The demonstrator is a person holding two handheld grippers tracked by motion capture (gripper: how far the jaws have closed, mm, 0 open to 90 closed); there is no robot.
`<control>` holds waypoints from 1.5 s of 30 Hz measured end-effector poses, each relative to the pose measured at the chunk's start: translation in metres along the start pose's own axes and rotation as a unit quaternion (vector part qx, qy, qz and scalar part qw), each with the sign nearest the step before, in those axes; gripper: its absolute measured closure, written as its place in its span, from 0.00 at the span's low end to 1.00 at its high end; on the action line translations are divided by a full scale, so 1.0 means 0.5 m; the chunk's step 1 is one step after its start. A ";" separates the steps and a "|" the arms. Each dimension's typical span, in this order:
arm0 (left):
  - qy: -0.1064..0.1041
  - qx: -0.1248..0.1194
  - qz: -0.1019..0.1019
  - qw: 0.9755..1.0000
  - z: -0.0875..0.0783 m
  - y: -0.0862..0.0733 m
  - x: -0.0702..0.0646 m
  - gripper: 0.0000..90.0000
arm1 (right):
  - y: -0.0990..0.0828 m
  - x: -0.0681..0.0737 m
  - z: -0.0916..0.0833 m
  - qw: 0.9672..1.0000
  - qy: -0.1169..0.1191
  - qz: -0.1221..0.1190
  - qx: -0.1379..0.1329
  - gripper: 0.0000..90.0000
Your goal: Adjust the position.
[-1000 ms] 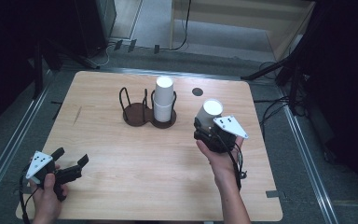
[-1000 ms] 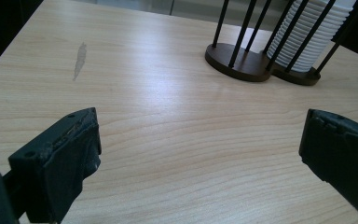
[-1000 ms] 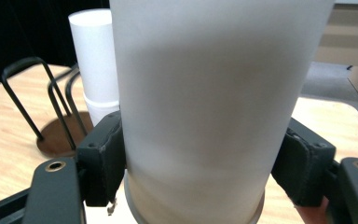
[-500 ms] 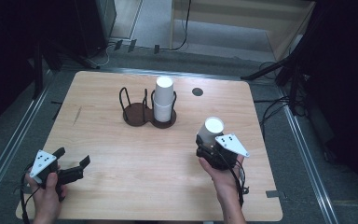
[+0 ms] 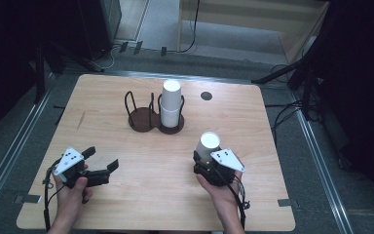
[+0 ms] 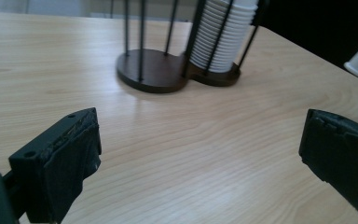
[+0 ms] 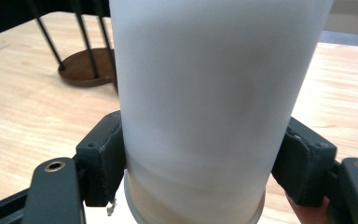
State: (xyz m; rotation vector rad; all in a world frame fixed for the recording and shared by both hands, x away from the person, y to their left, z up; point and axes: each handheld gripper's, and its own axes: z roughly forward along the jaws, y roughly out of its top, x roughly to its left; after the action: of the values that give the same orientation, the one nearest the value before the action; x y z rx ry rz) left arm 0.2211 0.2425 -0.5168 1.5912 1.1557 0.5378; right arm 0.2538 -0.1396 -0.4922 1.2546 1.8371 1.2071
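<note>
**Cup gripped at table's right**

High view: right gripper (image 5: 205,157) clamps 1 white cup (image 5: 208,145), upside down, near the table (image 5: 141,204) front right. Left gripper (image 5: 100,165) front left, jaws spread, nothing between. Rack (image 5: 148,117) mid-table holds a cup stack (image 5: 171,103).

Left gripper view: jaws wide apart over bare wood; rack and stack ahead.

Right gripper view: both pads (image 7: 105,156) press the cup's sides, rim downward.

A pale wooden desk (image 5: 126,195) with fine grain and a smooth, slightly glossy finish. On it, a dark brown holder (image 5: 148,119) with a smooth wooden base and thin black metal rods. A stack of white ribbed paper cups (image 6: 223,37) looks matt. The single white paper cup (image 7: 214,93) is smooth and matt. Matt black rubbery pads (image 7: 105,154) line the right tool (image 7: 205,161).
</note>
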 end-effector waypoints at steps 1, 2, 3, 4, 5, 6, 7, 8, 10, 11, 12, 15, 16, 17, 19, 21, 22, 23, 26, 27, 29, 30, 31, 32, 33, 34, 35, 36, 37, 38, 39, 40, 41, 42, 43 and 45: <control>-0.004 0.005 0.004 1.000 0.005 0.003 -0.009 0.00 | -0.003 0.006 0.001 1.000 0.000 -0.003 0.001 0.29; -0.011 0.006 0.007 1.000 0.007 0.006 -0.017 0.00 | -0.007 0.014 0.002 1.000 0.002 -0.004 0.002 0.29; -0.021 0.005 0.005 1.000 0.007 0.010 -0.027 0.00 | -0.010 0.023 0.003 1.000 0.005 -0.007 0.003 0.30; -0.028 0.004 0.002 1.000 0.007 0.013 -0.031 0.00 | -0.013 0.033 0.004 1.000 0.010 -0.011 0.002 0.30; -0.039 0.002 -0.003 0.999 0.007 0.016 -0.038 0.00 | -0.014 0.039 0.005 1.000 0.014 -0.013 0.003 0.30; -0.046 0.001 -0.006 0.999 0.006 0.020 -0.046 0.00 | -0.015 0.047 0.007 1.000 0.019 -0.014 0.002 0.30; -0.051 0.000 -0.007 0.999 0.005 0.023 -0.054 0.00 | -0.016 0.054 0.008 1.000 0.026 -0.014 0.004 0.31; -0.058 0.001 -0.005 0.998 0.005 0.027 -0.061 0.00 | -0.016 0.061 0.010 0.999 0.032 -0.013 0.005 0.31; -0.061 0.002 0.000 0.998 0.003 0.032 -0.078 0.04 | -0.017 0.081 0.013 0.999 0.043 -0.020 0.008 0.31; -0.066 0.005 0.003 0.998 0.004 0.034 -0.086 0.05 | -0.018 0.087 0.014 0.999 0.047 -0.024 0.008 0.31; -0.072 0.008 0.006 0.997 0.005 0.036 -0.094 0.06 | -0.018 0.097 0.016 0.998 0.051 -0.026 0.010 0.31; -0.088 0.012 0.014 0.996 0.009 0.036 -0.115 0.07 | -0.020 0.121 0.018 0.997 0.065 -0.037 0.013 0.32; -0.093 0.013 0.017 0.995 0.010 0.036 -0.120 0.08 | -0.021 0.131 0.019 0.996 0.072 -0.043 0.013 0.32; -0.096 0.015 0.021 0.995 0.012 0.035 -0.125 0.08 | -0.022 0.139 0.019 0.996 0.077 -0.048 0.014 0.32; -0.104 0.019 0.022 0.994 0.017 0.033 -0.134 0.08 | -0.024 0.154 0.018 0.995 0.084 -0.055 0.016 0.32; -0.109 0.023 0.025 0.994 0.021 0.030 -0.140 0.09 | -0.026 0.167 0.018 0.994 0.092 -0.062 0.017 0.32; -0.109 0.024 0.028 0.993 0.023 0.030 -0.141 0.09 | -0.028 0.172 0.018 0.993 0.096 -0.064 0.017 0.32; -0.113 0.026 0.030 0.993 0.025 0.029 -0.144 0.09 | -0.030 0.177 0.017 0.993 0.098 -0.065 0.019 0.32; -0.118 0.026 0.033 0.992 0.026 0.028 -0.153 0.13 | -0.035 0.195 0.017 0.991 0.112 -0.075 0.021 0.32; -0.120 0.025 0.036 0.992 0.025 0.028 -0.156 0.14 | -0.037 0.201 0.017 0.990 0.115 -0.077 0.022 0.32; -0.125 0.025 0.042 0.991 0.024 0.029 -0.162 0.15 | -0.040 0.212 0.016 0.989 0.122 -0.084 0.023 0.32; -0.128 0.025 0.043 0.991 0.024 0.030 -0.164 0.15 | -0.041 0.217 0.015 0.988 0.126 -0.085 0.024 0.32; -0.133 0.026 0.047 0.990 0.024 0.030 -0.168 0.15 | -0.043 0.219 0.014 0.988 0.128 -0.087 0.024 0.32; -0.137 0.027 0.050 0.989 0.024 0.030 -0.172 0.16 | -0.045 0.224 0.013 0.987 0.134 -0.089 0.025 0.32; -0.137 0.027 0.050 0.989 0.024 0.030 -0.172 0.16 | -0.045 0.224 0.013 0.987 0.134 -0.089 0.025 0.32; -0.142 0.031 0.057 0.988 0.025 0.030 -0.177 0.16 | -0.046 0.227 0.011 0.986 0.137 -0.091 0.025 0.32; -0.144 0.031 0.058 0.987 0.026 0.030 -0.181 0.16 | -0.049 0.230 0.009 0.985 0.140 -0.095 0.024 0.32; -0.147 0.032 0.059 0.987 0.026 0.030 -0.183 0.16 | -0.050 0.233 0.008 0.985 0.144 -0.097 0.022 0.32; -0.151 0.031 0.062 0.986 0.026 0.031 -0.188 0.17 | -0.052 0.237 0.007 0.983 0.148 -0.102 0.021 0.32; -0.154 0.031 0.064 0.986 0.025 0.032 -0.190 0.18 | -0.053 0.238 0.006 0.983 0.150 -0.106 0.020 0.32; -0.154 0.030 0.068 0.985 0.025 0.033 -0.193 0.18 | -0.053 0.241 0.005 0.982 0.152 -0.107 0.019 0.32; -0.152 0.031 0.071 0.985 0.025 0.033 -0.194 0.19 | -0.053 0.242 0.005 0.982 0.154 -0.111 0.017 0.32; -0.152 0.031 0.071 0.985 0.025 0.033 -0.194 0.19 | -0.053 0.242 0.005 0.982 0.154 -0.111 0.017 0.32; -0.152 0.033 0.073 0.985 0.025 0.034 -0.195 0.21 | -0.055 0.246 0.003 0.981 0.156 -0.118 0.014 0.32; -0.151 0.033 0.072 0.985 0.026 0.034 -0.195 0.22 | -0.056 0.247 0.003 0.980 0.157 -0.120 0.013 0.32; -0.150 0.035 0.070 0.986 0.027 0.034 -0.195 0.25 | -0.057 0.248 0.003 0.980 0.159 -0.121 0.013 0.32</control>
State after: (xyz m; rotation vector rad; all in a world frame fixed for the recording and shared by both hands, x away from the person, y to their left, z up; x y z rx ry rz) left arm 0.1965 0.1509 -0.4857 1.7541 0.8487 0.3353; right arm 0.1982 -0.0281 -0.5169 0.8540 2.1677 1.3043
